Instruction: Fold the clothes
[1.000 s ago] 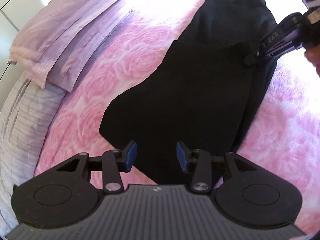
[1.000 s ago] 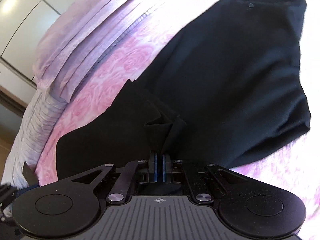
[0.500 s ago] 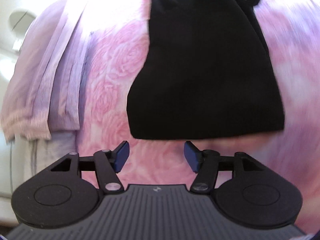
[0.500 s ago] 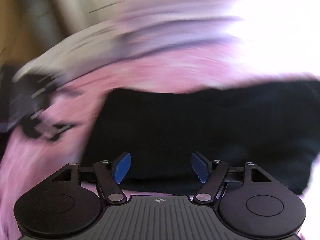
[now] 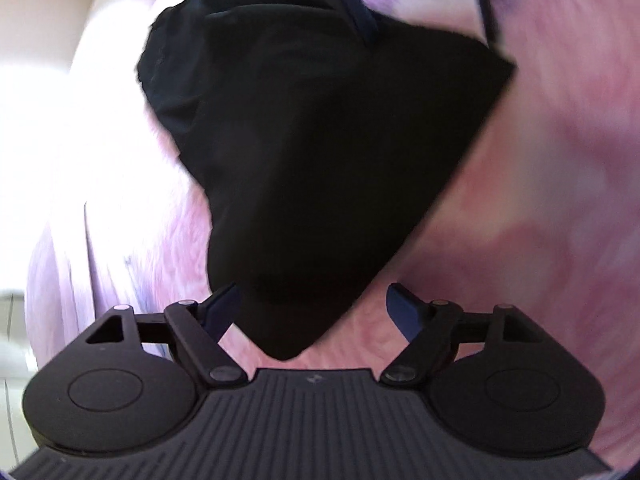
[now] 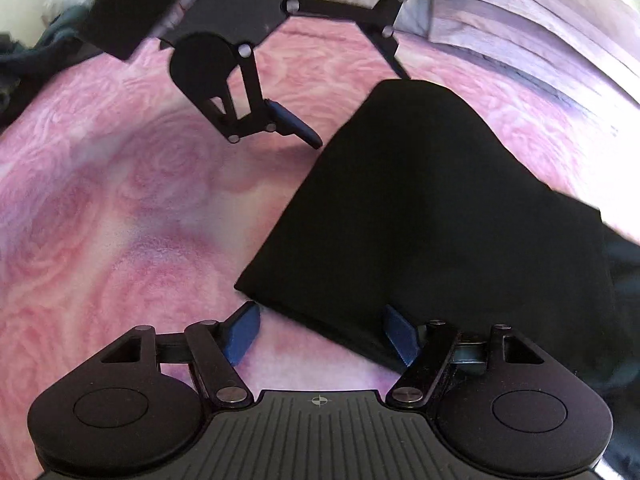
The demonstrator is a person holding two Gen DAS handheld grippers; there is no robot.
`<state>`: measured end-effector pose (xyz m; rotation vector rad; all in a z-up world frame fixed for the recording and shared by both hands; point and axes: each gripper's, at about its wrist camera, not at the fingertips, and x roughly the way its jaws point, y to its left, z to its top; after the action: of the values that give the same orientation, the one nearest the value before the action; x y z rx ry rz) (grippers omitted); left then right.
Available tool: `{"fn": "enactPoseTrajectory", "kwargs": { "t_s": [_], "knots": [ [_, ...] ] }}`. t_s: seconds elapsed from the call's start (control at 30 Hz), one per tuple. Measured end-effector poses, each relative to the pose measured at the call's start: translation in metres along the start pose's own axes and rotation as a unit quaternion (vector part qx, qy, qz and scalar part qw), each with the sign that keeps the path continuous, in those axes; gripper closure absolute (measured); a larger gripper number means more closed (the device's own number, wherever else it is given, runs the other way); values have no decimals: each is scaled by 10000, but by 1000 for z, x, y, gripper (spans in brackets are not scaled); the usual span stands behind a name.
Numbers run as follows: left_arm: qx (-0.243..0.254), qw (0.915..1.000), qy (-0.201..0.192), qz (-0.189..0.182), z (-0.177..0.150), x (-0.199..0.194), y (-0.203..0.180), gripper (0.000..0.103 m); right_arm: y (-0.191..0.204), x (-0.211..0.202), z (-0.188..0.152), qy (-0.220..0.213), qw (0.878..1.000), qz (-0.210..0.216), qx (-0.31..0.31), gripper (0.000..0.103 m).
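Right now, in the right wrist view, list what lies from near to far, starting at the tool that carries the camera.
Right tool, open, over the near edge of the black garment → pink rose-patterned bedspread → left tool, open, at the garment's far end → folded lilac bedding.

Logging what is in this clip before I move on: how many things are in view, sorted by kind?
Black garment: 1
Pink rose-pattern bedspread: 1
Lilac folded bedding: 1
Grippers: 2, the left gripper and the right gripper, both open
Total: 5
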<state>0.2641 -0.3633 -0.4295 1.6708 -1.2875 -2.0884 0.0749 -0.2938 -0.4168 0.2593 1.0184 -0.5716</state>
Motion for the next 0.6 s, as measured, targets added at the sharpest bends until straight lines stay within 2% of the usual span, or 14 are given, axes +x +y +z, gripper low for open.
{"fn": "enactPoseTrajectory", "kwargs": {
  "t_s": [0.13, 0.17, 0.2, 0.23, 0.27, 0.3, 0.43, 0.47, 0.53, 0.6],
  "knots": [
    [765, 9960, -463, 59, -15, 11, -1, 23, -8, -11, 1, -36, 9994, -60, 324, 31],
    [871, 9947, -554, -1, -18, 12, -1, 29, -8, -14, 2, -57, 9992, -106, 376, 31],
    [911, 9940, -603, -86, -21, 13, 2, 42, -5, -17, 3, -106, 9991, -157, 369, 31],
    [868, 9943, -588, -205, -22, 13, 5, 49, 0, -20, 6, -188, 9992, -189, 288, 31],
    [787, 9948, -546, -345, -22, 14, 7, 67, 6, -23, 10, -281, 9992, -210, 178, 31],
    [706, 9950, -504, -485, -21, 14, 10, 76, 12, -25, 13, -374, 9990, -231, 67, 31],
    [250, 9954, -346, -855, -12, 17, 25, 83, 41, -14, 29, -586, 9959, -414, -544, 29],
    [132, 9950, -307, -942, -10, 18, 29, 83, 47, -6, 31, -552, 9947, -551, -673, 29],
    [-100, 9935, -239, -1106, -6, 20, 36, 83, 57, 14, 31, -206, 9896, -799, -1175, 29],
    [-304, 9915, -189, -1248, -6, 24, 46, 83, 62, 22, 26, -266, 9823, -985, -1571, 28]
  ]
}}
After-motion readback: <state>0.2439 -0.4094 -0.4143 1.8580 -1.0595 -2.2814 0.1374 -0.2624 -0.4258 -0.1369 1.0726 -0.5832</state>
